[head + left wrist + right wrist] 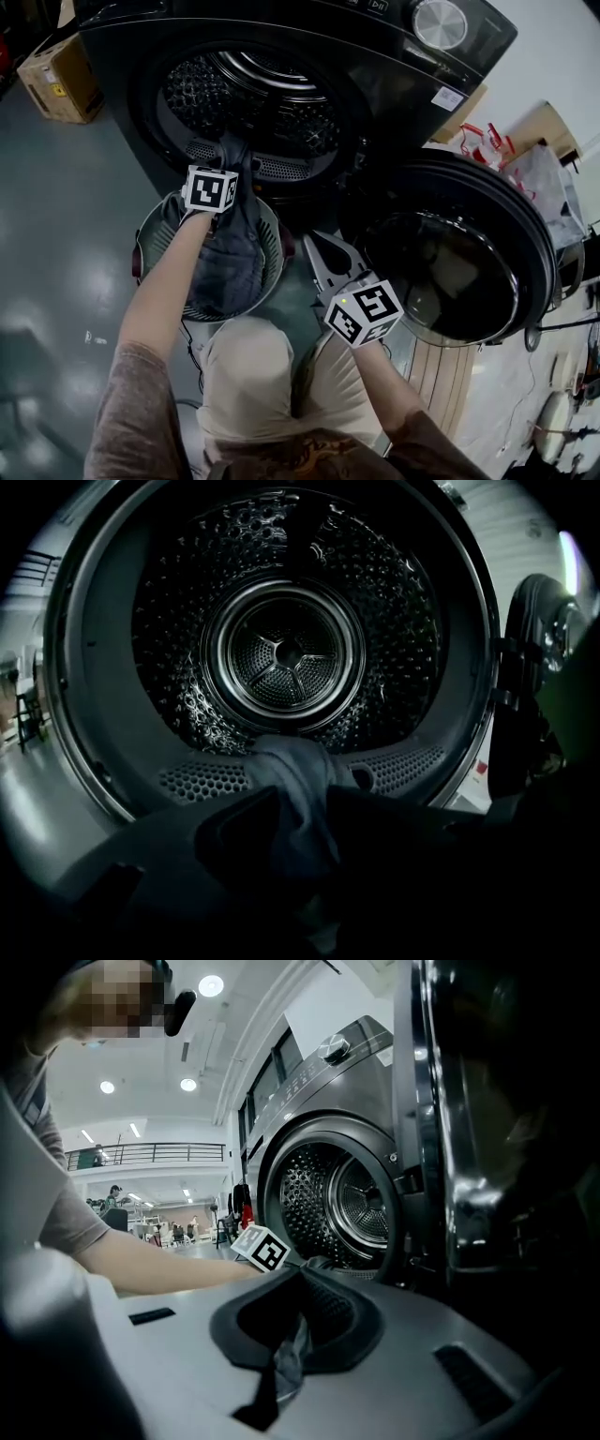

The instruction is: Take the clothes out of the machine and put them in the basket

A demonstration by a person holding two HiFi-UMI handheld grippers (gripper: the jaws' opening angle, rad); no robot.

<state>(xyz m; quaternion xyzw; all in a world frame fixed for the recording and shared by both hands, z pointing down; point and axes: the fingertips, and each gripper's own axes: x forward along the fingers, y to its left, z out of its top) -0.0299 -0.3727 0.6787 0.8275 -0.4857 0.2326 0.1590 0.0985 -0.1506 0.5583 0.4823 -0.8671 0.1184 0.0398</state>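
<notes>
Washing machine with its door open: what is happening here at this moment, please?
A person is emptying the washing machine with two hand-held grippers. The left gripper is shut on a dark cloth that hangs over the lip of the drum, above the basket on the floor. The right gripper waits beside the open door, its fingers closed on a thin grey strip. Nothing else shows inside the drum.
</notes>
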